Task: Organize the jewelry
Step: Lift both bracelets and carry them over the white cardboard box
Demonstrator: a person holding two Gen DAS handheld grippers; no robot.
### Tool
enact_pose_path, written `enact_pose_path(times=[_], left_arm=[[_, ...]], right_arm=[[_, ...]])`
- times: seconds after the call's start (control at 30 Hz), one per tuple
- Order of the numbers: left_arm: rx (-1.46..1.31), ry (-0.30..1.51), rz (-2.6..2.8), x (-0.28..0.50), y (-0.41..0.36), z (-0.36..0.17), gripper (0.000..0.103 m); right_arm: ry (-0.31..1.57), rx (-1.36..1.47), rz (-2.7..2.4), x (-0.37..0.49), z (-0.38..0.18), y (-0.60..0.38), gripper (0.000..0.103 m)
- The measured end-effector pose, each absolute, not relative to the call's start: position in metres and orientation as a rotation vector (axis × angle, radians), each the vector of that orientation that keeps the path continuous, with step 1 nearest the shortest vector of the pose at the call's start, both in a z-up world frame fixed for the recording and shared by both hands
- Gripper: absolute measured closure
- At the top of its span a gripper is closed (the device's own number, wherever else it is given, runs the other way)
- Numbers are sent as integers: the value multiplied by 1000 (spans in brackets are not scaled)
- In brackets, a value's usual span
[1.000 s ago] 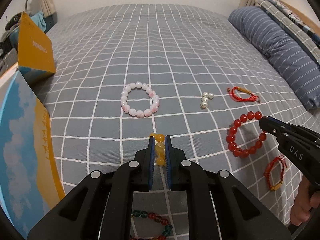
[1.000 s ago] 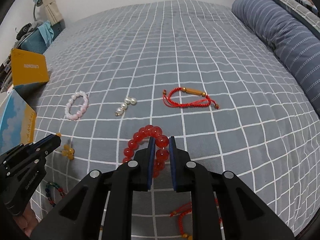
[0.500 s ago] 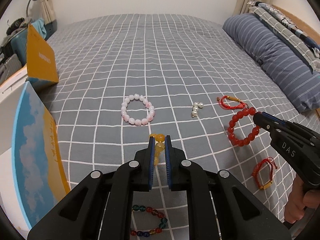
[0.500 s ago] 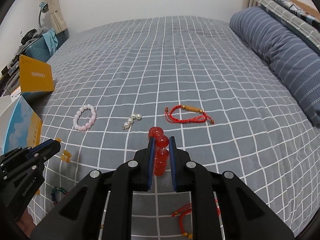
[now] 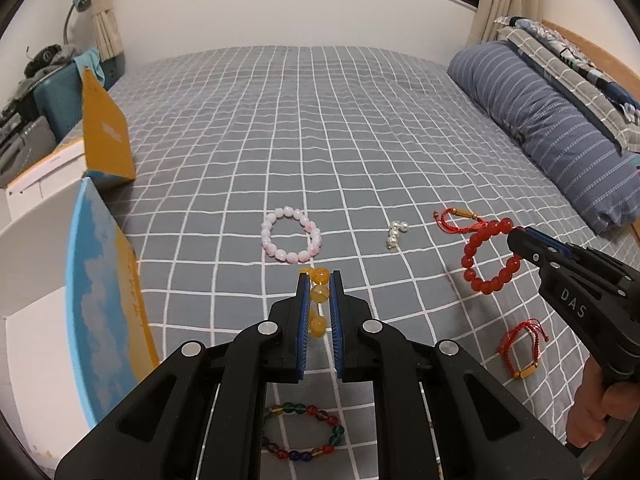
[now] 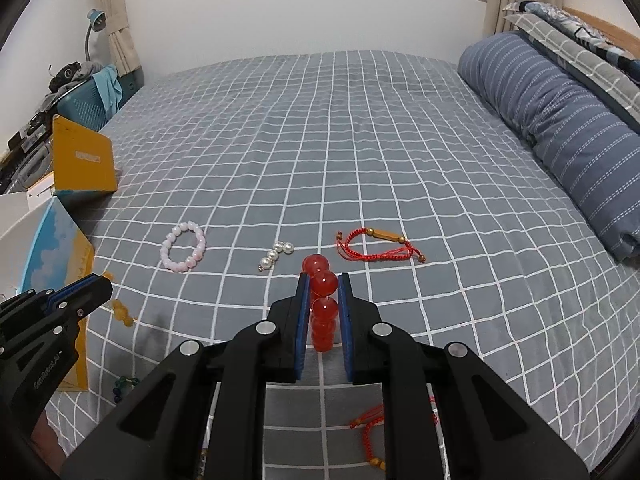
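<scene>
Left wrist: open box (image 5: 108, 148) at bed (image 5: 320, 120) edge, contents hidden.

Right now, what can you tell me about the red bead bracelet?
The red bead bracelet is a ring of round, glossy, see-through red beads that look like glass or polished stone. The right tongs are shut on one side of it, with beads pinched between the blue pads. In the left view it hangs as an open loop from the tong tips, lifted off the grey checked bedspread. Only the tongs touch it.
</scene>
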State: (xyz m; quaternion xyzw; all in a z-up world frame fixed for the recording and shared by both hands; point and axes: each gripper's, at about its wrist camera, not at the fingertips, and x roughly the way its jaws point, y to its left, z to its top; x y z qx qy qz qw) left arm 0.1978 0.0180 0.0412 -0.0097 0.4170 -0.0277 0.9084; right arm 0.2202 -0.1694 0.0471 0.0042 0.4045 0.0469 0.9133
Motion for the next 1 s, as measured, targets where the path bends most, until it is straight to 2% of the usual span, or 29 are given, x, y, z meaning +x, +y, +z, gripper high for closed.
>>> enact_pose_path(times=[0.43, 1.0], left_arm=[[-47, 803, -16, 164, 55, 80, 94], [-116, 760, 141, 105, 159, 116, 94]], right_arm=[[771, -24, 138, 192, 89, -124, 90], [714, -72, 285, 152, 129, -5, 90]])
